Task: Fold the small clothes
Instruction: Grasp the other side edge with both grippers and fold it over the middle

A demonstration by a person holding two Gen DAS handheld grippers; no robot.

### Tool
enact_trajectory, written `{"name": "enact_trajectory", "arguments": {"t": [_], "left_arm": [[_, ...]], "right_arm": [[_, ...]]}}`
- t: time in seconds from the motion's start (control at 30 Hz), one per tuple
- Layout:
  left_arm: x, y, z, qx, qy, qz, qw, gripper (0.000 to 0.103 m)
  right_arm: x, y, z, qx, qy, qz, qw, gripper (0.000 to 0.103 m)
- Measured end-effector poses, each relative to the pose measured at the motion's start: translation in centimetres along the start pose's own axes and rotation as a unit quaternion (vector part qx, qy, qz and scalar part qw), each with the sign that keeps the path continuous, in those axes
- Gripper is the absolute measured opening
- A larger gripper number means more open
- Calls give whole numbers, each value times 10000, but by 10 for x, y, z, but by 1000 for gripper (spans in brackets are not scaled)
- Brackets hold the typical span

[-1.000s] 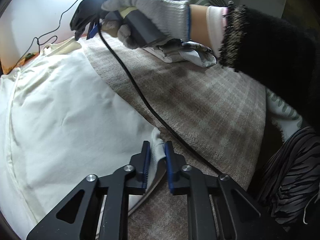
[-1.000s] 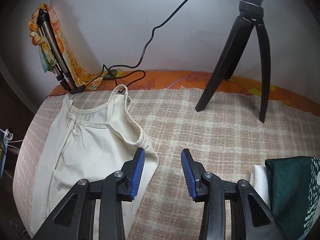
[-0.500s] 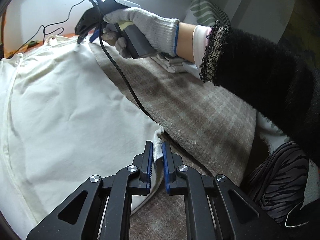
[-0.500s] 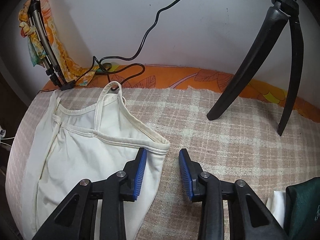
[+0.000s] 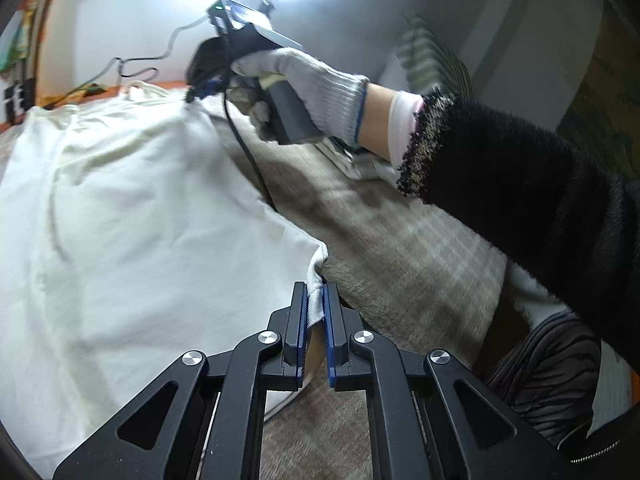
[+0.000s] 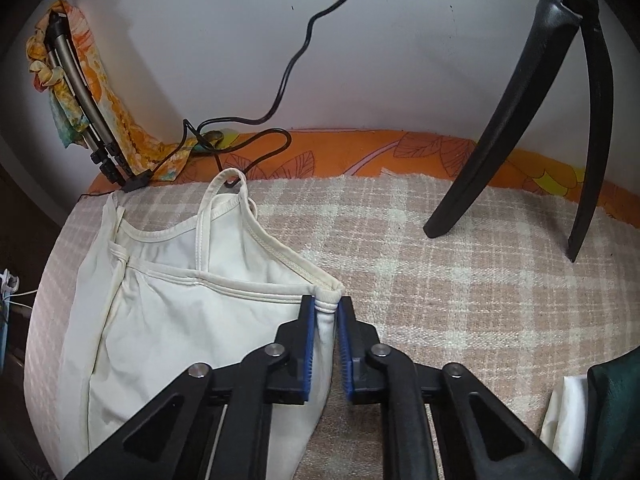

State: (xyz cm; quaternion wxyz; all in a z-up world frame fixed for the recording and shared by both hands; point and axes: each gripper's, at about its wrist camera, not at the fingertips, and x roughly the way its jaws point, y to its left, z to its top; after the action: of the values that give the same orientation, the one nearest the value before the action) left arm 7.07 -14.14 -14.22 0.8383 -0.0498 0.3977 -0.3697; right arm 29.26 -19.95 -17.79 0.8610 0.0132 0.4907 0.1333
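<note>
the thin, limp cream camisole (image 6: 168, 320) lies flat on the checked blanket (image 6: 440, 300), light and floppy, left gripper (image 5: 315, 304) pinching its hem corner, right gripper (image 6: 325, 312) clamping its armhole corner.

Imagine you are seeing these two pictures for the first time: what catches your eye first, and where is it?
The cream camisole spread on the checked blanket dominates both views, with the right tongs pinched on its top corner and the left tongs pinched on a hem corner. Next comes the gloved hand gripping the other tool at upper centre of the left view, and the black tripod standing at right.
</note>
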Motion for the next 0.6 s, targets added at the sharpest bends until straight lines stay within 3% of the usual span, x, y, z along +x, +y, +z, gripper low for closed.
{"name": "enact_trajectory", "arguments": {"t": [0.27, 0.6], "left_arm": [[-25, 31, -23, -1011, -627, 209, 9927, 6], [-47, 44, -49, -1408, -1035, 480, 9834, 6]], "right_arm": [[-18, 25, 16, -71, -73, -296, 9995, 4], [-19, 101, 33, -589, -53, -797, 9951, 4]]}}
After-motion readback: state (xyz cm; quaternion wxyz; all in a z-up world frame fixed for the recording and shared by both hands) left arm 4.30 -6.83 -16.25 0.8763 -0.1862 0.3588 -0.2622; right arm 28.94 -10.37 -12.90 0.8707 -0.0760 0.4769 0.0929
